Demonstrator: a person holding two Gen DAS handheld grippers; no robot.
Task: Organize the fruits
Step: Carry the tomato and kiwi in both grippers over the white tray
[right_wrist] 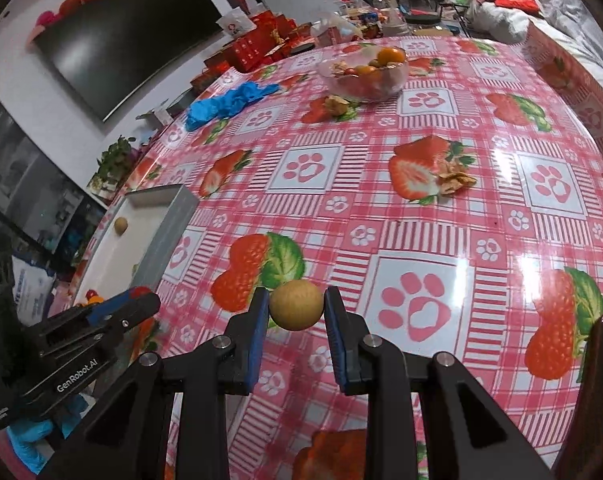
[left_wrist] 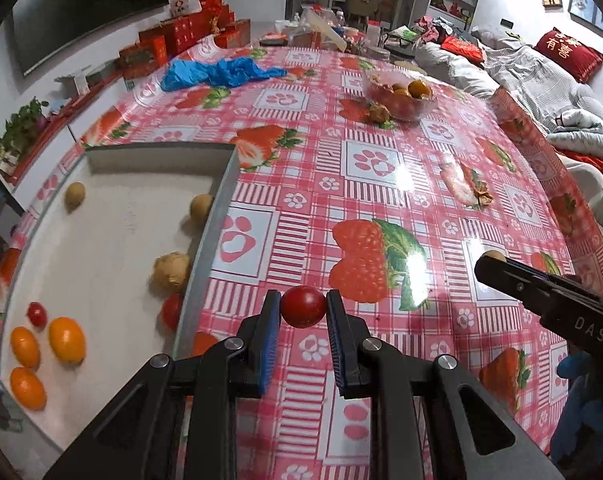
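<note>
Fruits in both tongs right now: left tongs (left_wrist: 303, 307) are pinching a cherry tomato (left_wrist: 303, 306), right tongs (right_wrist: 296, 307) are pinching a small tan round fruit (right_wrist: 297, 305). Both are held clear above the worktop (left_wrist: 381, 208), tomato just right of the white tray (left_wrist: 101, 240) wall.

Handling, my read: tomato is light, thin-skinned, glossy, so it's slippery and will bruise or split if squeezed hard. Pads sit across its widest part, which looks right. The tan fruit looks firmer and matte, less likely to slip; same grip across the middle.

Looks: tomato deep red, smooth, nearly round. Tan one pale yellow-brown, faintly textured.

Tray already holds orange kumquat-like fruits (left_wrist: 66, 339), a small red tomato (left_wrist: 37, 314) and several tan fruits (left_wrist: 75, 196). Glass bowl (left_wrist: 401, 98) with more fruit sits well apart at the far side.
</note>
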